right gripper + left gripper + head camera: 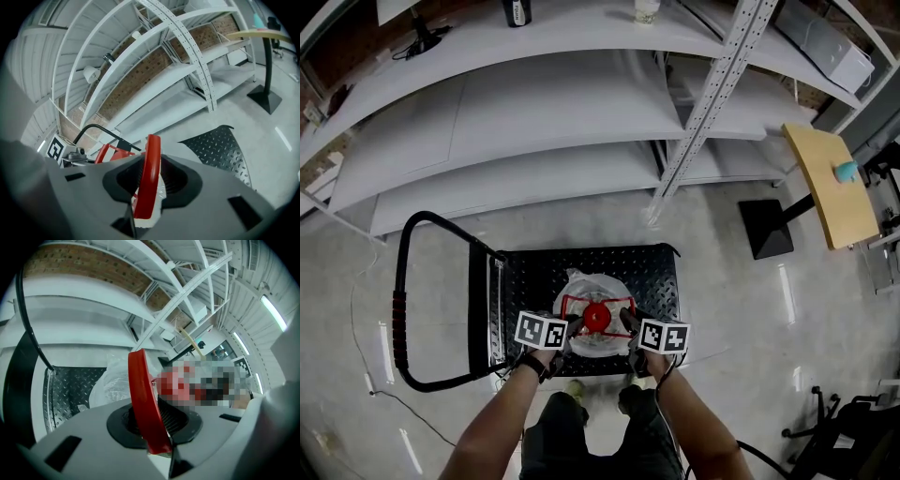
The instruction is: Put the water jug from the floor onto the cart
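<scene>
The water jug (589,285), clear and wrapped in plastic, stands upright on the black tread-plate cart (534,277) with its red cap (596,317) and red carry frame on top. My left gripper (574,328) is at the frame's left bar and my right gripper (626,324) at its right bar. In the left gripper view the red bar (143,394) runs between the jaws of the left gripper (151,423), with ribbed pad showing beside it. The right gripper view shows the same: the red bar (151,171) sits loosely inside the right gripper (151,183).
The cart's black push handle (405,309) loops out to the left. Grey shelving (534,112) with a perforated post (712,94) fills the far side. A wooden stand table (830,183) with a black base (769,228) is to the right, and a chair (844,431) at the lower right.
</scene>
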The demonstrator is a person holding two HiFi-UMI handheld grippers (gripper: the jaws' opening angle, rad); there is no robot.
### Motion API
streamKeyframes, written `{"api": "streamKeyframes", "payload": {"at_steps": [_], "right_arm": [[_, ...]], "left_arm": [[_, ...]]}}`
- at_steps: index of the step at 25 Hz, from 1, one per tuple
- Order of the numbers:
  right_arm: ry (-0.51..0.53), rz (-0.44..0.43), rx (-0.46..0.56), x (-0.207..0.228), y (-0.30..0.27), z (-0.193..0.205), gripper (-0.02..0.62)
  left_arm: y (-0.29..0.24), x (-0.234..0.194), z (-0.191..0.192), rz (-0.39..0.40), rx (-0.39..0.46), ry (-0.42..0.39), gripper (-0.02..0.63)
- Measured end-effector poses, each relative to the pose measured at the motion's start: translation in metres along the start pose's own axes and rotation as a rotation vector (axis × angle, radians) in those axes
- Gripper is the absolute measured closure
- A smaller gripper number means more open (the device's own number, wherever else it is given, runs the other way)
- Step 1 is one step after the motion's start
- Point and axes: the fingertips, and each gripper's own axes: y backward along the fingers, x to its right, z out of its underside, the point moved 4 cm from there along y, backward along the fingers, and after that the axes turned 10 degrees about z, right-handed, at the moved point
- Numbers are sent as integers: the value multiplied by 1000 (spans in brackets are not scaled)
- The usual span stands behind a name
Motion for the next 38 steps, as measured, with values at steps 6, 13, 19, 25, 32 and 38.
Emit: {"api": "streamKeyframes", "payload": {"at_steps": [6,13,19,25,32,38], "right_arm": [[7,44,23,7,16,-2,509],[55,102,153,-8,67,-24,509],[107,26,220,-75,143,-48,525],[214,-112,390,-185,268,-82,553],[326,-189,556,-262,366,-93,577],[350,-156,607,-289,402,-62,591]], "left_arm": [[14,8,12,128,-15,66,508],[67,16,27,113,-8,151,503],[120,93,-15,29,187,16,550],[209,252,-65,-63,411,-476,603],[274,372,-72,6,584,-702,603],[298,401,-36,81,560,-783,603]]}}
